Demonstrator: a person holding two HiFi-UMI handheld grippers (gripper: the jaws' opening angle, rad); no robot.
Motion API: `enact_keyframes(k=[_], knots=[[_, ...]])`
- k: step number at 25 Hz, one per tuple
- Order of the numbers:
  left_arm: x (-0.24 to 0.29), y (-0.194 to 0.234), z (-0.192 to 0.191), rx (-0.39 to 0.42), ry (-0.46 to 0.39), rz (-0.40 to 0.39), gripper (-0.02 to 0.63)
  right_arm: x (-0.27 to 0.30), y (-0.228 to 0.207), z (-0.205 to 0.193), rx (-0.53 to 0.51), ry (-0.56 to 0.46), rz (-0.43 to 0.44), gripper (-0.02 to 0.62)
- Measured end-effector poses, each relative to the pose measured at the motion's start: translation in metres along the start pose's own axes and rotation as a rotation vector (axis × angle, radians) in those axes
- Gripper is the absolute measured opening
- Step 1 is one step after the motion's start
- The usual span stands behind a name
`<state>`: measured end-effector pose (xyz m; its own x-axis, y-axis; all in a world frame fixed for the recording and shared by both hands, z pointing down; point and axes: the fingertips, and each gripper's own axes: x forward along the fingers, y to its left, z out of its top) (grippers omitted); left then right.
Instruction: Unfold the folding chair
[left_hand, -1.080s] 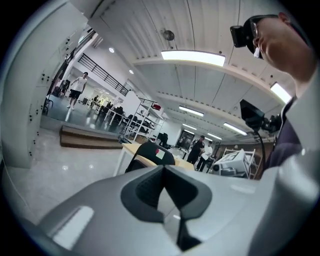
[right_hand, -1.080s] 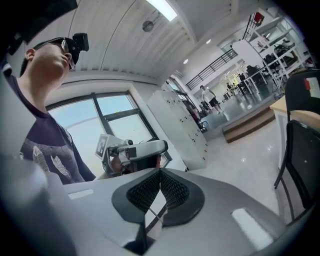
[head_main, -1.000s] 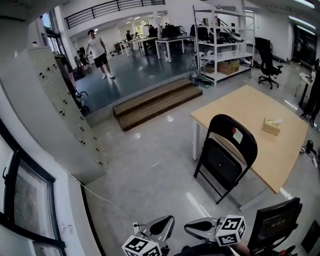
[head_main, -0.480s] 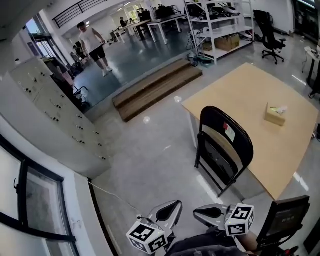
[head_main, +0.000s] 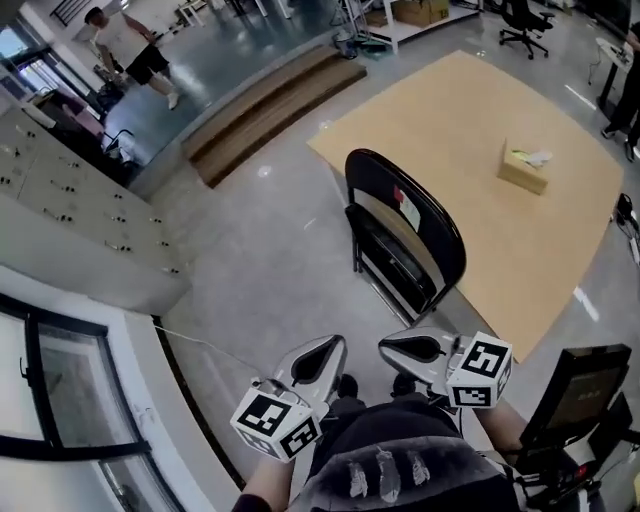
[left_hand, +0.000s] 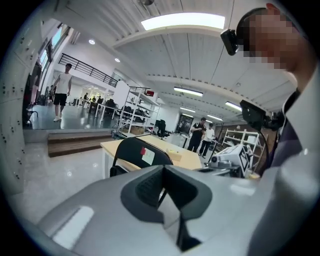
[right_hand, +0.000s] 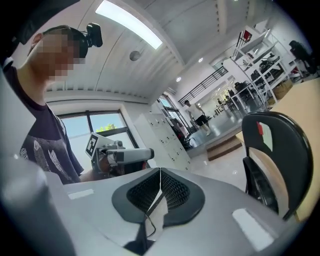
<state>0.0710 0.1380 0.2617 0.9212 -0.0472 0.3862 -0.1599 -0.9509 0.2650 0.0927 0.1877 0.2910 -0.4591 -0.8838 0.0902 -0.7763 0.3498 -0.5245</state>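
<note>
Both claws had advanced toward the folding chair (head_main: 405, 235), which stood folded, the table (head_main: 470, 110) just behind it. Left claw (head_main: 338, 344), near the chair's front, was pressed together on nothing; right claw (head_main: 386, 347), also near the chair, was likewise pressed together, empty.

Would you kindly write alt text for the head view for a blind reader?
A black metal folding chair stands folded beside a light wooden table that bears a tan tissue box. At the bottom, the person's left tongs and right tongs, both shut and empty, point toward the chair.
</note>
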Motion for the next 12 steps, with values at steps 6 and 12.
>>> enact_keyframes(k=[6,12], knots=[[0.032,0.007,0.002,0.032,0.015,-0.011,0.002,-0.012,-0.035,-0.008,0.047,-0.009,-0.061,0.000],[0.061,0.023,0.005,0.043,0.050,-0.086,0.002,-0.030,-0.083,0.013,-0.086,0.024,-0.314,0.023]])
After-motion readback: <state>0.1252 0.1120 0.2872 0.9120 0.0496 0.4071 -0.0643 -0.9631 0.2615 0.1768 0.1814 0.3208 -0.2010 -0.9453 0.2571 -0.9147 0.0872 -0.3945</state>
